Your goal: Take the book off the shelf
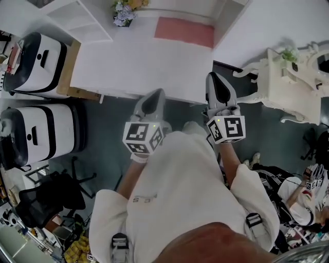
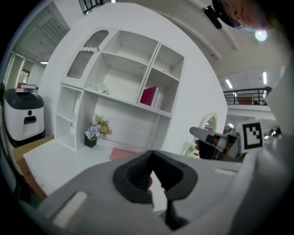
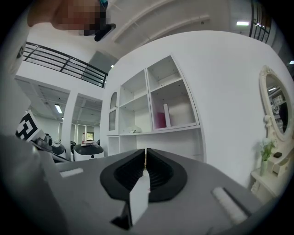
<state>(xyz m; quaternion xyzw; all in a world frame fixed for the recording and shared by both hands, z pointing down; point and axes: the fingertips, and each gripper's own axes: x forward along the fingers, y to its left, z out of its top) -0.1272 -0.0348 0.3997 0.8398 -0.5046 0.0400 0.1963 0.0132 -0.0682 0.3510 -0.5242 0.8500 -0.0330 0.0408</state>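
Note:
A magenta book (image 2: 149, 97) stands upright in the middle right compartment of the white shelf unit (image 2: 120, 73). The right gripper view shows the same book (image 3: 160, 120) with a white volume beside it. Both grippers are held side by side in front of the white desk (image 1: 139, 61), well short of the shelf. My left gripper (image 1: 153, 96) has its jaws together with nothing between them, its tips (image 2: 152, 155) pointing below the book. My right gripper (image 1: 218, 78) is shut and empty too, its tips (image 3: 145, 154) aimed under the shelf compartments.
On the desk lie a pink mat (image 1: 185, 32) and a small pot of flowers (image 1: 125, 11). Two white machines (image 1: 40, 57) (image 1: 46, 131) stand at the left and a black chair (image 1: 49, 198) below them. A white vanity table (image 1: 288, 85) is at the right. A person (image 1: 303, 191) sits at lower right.

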